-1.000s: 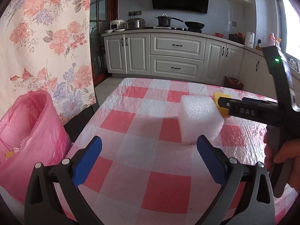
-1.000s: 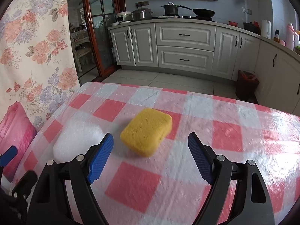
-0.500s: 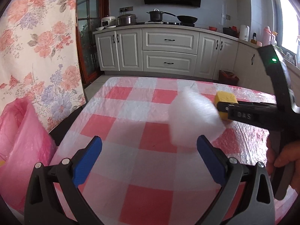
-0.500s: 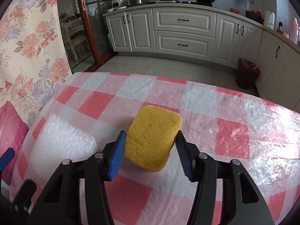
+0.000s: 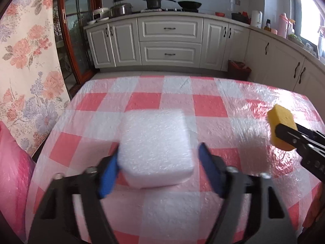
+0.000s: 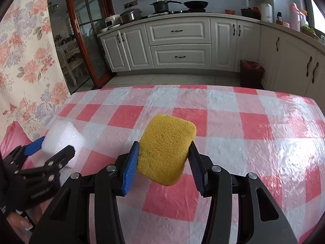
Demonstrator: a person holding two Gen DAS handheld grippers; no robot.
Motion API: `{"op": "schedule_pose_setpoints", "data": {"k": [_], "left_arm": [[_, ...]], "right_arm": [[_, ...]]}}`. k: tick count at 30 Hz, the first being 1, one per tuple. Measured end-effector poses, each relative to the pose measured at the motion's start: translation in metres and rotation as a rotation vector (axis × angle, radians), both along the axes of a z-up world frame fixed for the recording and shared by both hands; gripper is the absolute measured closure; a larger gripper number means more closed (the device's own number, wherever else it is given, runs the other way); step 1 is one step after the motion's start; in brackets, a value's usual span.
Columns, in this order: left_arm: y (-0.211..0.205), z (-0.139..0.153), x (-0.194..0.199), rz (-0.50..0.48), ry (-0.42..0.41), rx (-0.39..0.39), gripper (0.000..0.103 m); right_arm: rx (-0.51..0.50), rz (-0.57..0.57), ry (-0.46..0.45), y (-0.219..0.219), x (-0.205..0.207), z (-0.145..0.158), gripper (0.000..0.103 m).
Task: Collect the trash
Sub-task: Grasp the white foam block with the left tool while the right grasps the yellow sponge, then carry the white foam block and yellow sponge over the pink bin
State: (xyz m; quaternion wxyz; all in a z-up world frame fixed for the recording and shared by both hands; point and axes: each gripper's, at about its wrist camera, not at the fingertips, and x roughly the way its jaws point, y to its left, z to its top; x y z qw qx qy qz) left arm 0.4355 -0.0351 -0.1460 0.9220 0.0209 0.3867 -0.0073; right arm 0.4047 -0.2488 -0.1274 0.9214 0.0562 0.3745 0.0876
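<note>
Yellow rectangular sponge point(image 6: 165, 151) sits pinched between the blue-padded fingers point(image 6: 131, 167) of my right gripper point(image 6: 163, 166), raised off the red-and-white checked plastic cloth of the worktop point(image 6: 233, 126). On my left gripper point(image 5: 157, 172) the jaws are closing around a white foam block point(image 5: 155, 148); the left pad touches it, the right shows a small gap. That block rests near the worktop's left edge, beside a pink plastic bag point(image 5: 12, 183).
</note>
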Motion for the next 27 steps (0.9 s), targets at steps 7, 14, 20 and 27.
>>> {"op": "schedule_pose_setpoints", "data": {"k": [7, 14, 20, 27], "left_arm": [[0.008, 0.005, -0.012, 0.008, -0.053, -0.027, 0.043], [0.006, 0.01, -0.059, -0.01, -0.085, -0.024, 0.043], [0.009, 0.012, -0.114, -0.031, -0.105, -0.018, 0.043], [0.019, 0.015, -0.17, -0.046, -0.135, -0.016, 0.043]], "right_arm": [[0.027, -0.015, -0.011, -0.005, -0.023, -0.003, 0.057], [0.01, -0.009, -0.019, 0.003, -0.058, -0.002, 0.057], [-0.01, 0.004, -0.033, 0.01, -0.097, -0.001, 0.057], [-0.034, 0.048, -0.04, 0.027, -0.141, 0.0, 0.057]]}}
